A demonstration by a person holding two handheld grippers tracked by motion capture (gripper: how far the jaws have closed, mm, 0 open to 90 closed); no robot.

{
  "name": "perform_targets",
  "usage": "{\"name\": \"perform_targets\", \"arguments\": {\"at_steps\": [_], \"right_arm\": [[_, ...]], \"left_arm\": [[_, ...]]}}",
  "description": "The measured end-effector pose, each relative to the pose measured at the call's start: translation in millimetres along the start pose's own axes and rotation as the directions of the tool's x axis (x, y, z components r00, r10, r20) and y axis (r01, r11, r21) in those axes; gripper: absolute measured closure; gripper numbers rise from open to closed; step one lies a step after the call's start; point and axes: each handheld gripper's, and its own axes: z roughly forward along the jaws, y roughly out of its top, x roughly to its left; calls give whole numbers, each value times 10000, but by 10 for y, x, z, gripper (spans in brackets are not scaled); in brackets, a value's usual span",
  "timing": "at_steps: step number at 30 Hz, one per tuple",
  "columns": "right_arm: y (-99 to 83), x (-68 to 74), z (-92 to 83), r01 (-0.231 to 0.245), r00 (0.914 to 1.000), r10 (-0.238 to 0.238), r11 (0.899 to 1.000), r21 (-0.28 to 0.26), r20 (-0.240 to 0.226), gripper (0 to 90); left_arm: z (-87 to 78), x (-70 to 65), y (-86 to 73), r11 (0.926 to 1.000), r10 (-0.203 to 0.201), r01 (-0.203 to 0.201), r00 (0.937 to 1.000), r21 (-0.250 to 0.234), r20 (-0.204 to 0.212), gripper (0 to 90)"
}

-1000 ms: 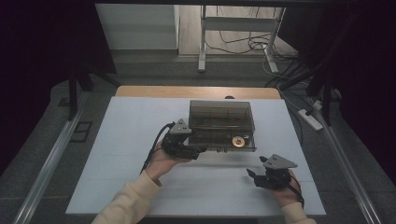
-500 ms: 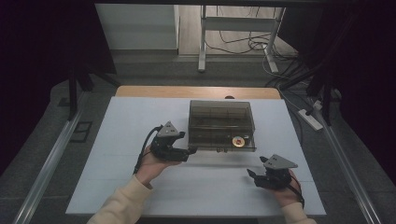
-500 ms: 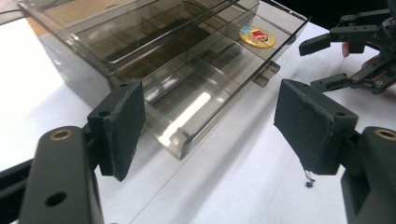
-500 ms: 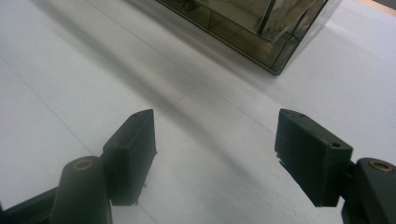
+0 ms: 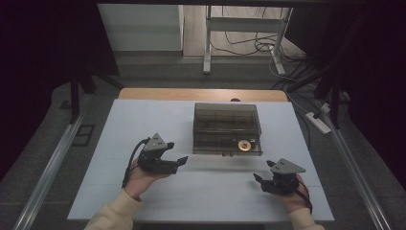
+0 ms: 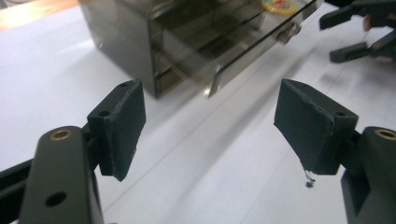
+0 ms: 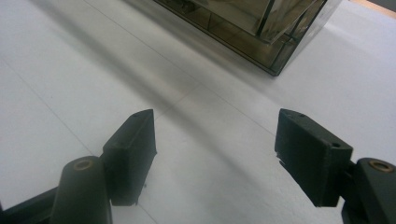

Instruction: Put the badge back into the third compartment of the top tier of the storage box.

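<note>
On the left, the left tongs [image 5: 183, 161] sit in a hand [image 5: 139, 176] with a cream sleeve, low over the white desk [image 5: 119, 139]. They point to the right, toward the box. Their two black jaws stand wide apart with nothing between them, just bare desk. A black cable curls from the back of them.

In the middle, a bit farther back on the desk, is the smoky see-through box [image 5: 227, 128]. It has little drawers inside. Its front part sticks out toward the person, and a small metal handle [image 5: 230, 154] is on that front edge. A round yellow and red thing [image 5: 244, 144] lies in the box near its front right corner. In the left gripper view the box [image 6: 187, 42] is just ahead of the jaws, near but not touching.

On the right, the right tongs [image 5: 258, 181] rest in the other hand [image 5: 294, 194] near the front edge of the desk. They point left. Their jaws are also wide apart and hold nothing. In the right gripper view a corner of the box [image 7: 261, 32] is well ahead of them.
</note>
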Motion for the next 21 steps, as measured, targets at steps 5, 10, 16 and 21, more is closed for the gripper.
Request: {"name": "perform_targets", "arguments": {"at_steps": [5,10,16,21], "right_arm": [[-1,-2,2,16,10000,-16,10000,-7,-6,293],[0,-1,0,5,10000,-5,10000,-16,10,293],[1,-2,-6,-21,10000,21,10000,-61,0,293],[0,-4,-3,-36,10000,36,10000,-56,-2,292]], "left_arm": [[-92,59,-162,9998,-178,180,9997,86,-191,251],[-176,126,-331,9988,-470,475,9981,108,-409,251],[-282,191,-509,9970,-749,761,9952,168,-629,251],[-339,223,-643,9954,-884,910,9926,285,-831,250]]}}
